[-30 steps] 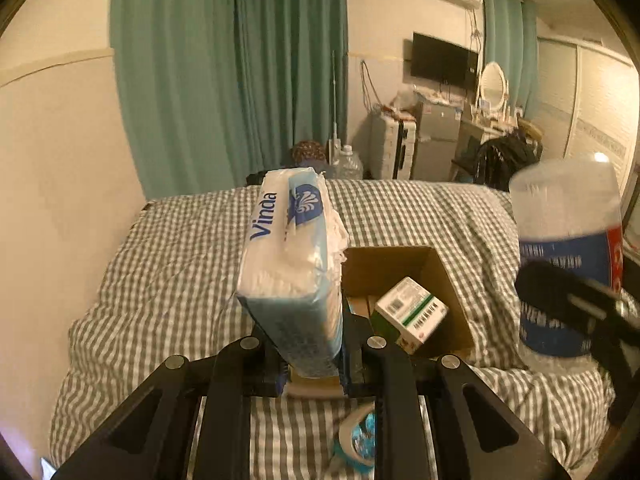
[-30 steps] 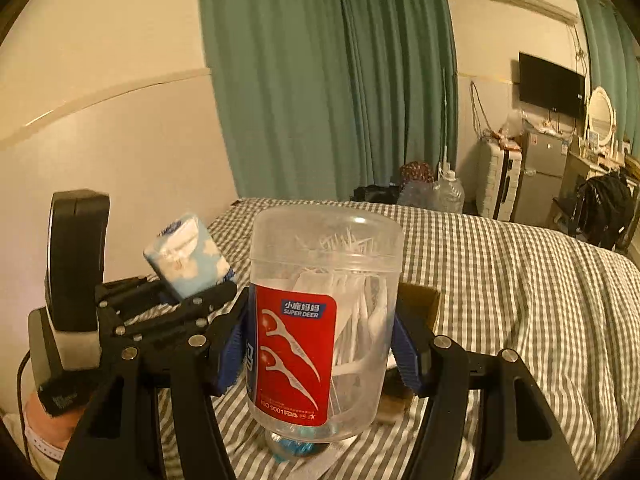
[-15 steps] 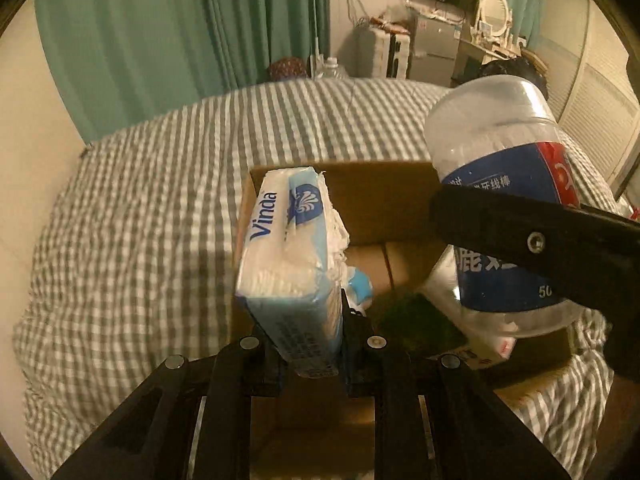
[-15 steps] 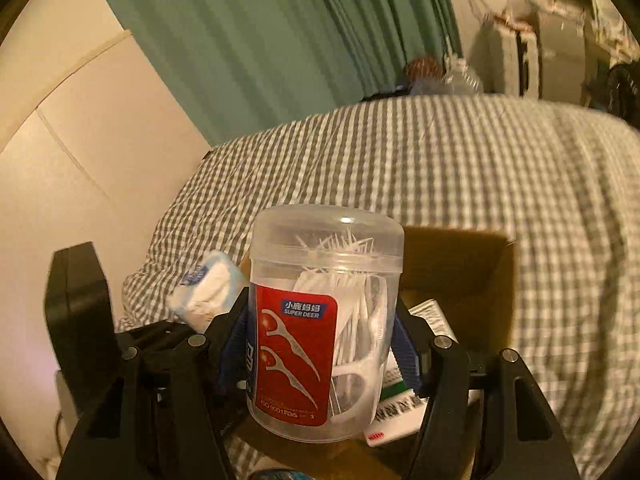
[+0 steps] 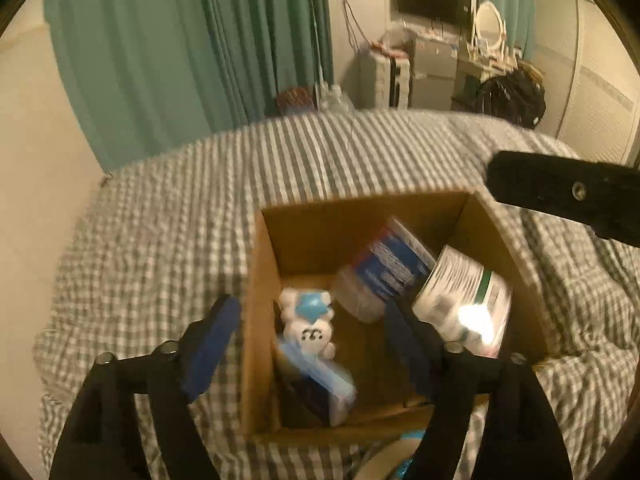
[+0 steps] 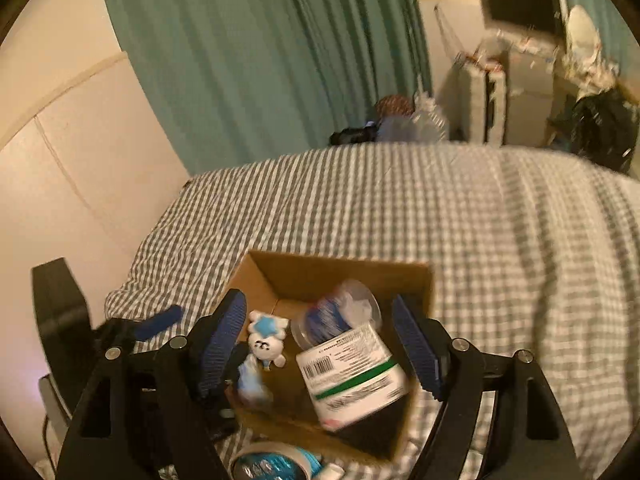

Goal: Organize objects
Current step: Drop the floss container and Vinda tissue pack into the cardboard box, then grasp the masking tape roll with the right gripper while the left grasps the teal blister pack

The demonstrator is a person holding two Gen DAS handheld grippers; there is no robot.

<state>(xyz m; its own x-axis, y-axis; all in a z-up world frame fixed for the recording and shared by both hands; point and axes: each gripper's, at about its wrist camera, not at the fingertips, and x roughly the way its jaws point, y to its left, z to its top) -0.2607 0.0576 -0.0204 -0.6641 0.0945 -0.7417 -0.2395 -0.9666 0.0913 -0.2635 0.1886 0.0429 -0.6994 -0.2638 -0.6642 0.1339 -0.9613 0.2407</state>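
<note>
An open cardboard box sits on the gingham bedcover. Inside it, a blue-and-white tissue pack stands on edge against the left wall, with a small white plush toy with a blue star just behind it. A clear floss-pick jar lies tilted on its side, beside a white carton with a green stripe leaning at the right.
</note>
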